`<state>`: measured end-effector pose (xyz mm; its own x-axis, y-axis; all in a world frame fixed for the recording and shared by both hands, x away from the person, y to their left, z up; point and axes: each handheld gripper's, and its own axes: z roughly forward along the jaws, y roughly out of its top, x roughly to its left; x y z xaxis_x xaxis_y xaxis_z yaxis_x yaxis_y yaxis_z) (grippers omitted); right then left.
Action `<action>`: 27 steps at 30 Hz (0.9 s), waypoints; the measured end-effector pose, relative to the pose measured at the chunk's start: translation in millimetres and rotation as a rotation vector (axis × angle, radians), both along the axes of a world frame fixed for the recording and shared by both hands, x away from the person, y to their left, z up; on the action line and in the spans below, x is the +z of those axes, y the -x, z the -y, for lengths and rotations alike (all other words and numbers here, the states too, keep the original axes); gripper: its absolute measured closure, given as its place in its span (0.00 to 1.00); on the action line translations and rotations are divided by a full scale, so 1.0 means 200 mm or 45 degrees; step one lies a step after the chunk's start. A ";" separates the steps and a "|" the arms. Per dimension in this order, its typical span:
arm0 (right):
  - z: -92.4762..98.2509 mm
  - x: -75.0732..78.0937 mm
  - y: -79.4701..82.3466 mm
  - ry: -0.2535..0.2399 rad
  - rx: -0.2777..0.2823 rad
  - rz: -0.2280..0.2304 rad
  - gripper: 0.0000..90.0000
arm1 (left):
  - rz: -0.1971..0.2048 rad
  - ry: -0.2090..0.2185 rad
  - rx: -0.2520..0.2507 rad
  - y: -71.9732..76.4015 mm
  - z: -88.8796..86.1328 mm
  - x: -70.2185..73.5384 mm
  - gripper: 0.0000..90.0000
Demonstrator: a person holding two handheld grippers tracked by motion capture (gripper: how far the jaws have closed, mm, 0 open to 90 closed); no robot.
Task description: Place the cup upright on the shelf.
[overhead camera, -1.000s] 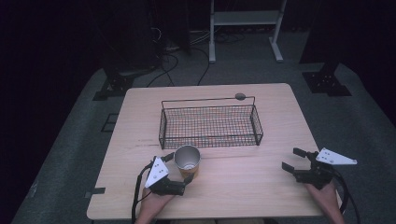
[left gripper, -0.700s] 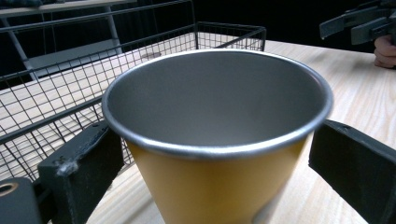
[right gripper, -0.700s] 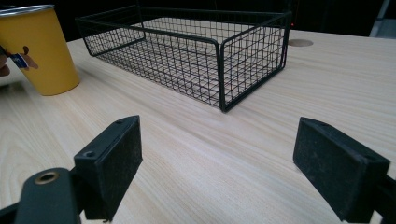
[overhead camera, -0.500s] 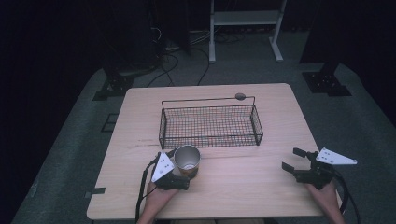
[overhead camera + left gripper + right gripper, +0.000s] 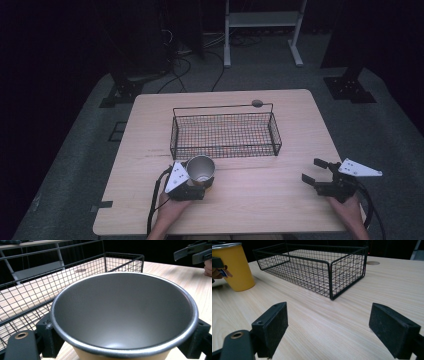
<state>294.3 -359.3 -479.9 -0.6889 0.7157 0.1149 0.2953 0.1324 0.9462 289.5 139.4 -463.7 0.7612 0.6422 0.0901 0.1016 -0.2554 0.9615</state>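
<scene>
A yellow cup (image 5: 201,168) with a steel inside stands upright on the wooden table (image 5: 260,200), just in front of the black wire basket (image 5: 225,150). My left gripper (image 5: 202,180) reaches around it, one jaw on each side of the wall below the rim. In the left gripper view the cup (image 5: 120,315) sits between the jaws of the left gripper (image 5: 122,340), whose spread is wide; the rim hides any contact. My right gripper (image 5: 312,170) rests low at the table's right front, open on nothing. The right gripper view has the gripper (image 5: 328,325), the cup (image 5: 237,267) and the basket (image 5: 312,272).
The basket (image 5: 30,302) has nothing in it and lies across the table's middle. A small grey disc (image 5: 257,103) sits in the tabletop behind it. Bare wood stretches between the two grippers. Stands, cables and a white frame are on the dark floor beyond.
My left gripper has slid a little forward, so its jaws reach farther around the cup. The cup and the right gripper have stayed where they were.
</scene>
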 end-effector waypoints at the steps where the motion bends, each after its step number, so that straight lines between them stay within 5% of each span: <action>1: 0.00 0.00 0.00 0.000 0.000 0.000 0.16 | 0.000 0.002 -0.005 0.00 0.00 0.00 0.14; 12: 0.00 0.00 0.00 -0.002 -0.001 0.001 0.16 | 0.047 0.050 -0.055 -0.04 0.03 0.12 0.14; 27: 0.00 0.00 0.00 -0.001 -0.003 0.000 0.16 | 0.043 0.072 -0.115 -0.14 0.03 0.21 0.14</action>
<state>294.4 -359.3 -479.8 -0.6870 0.7174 0.1154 0.2956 0.1308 0.9463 317.1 132.4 -422.6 0.8133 0.5760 0.0827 0.0477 -0.2077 0.9770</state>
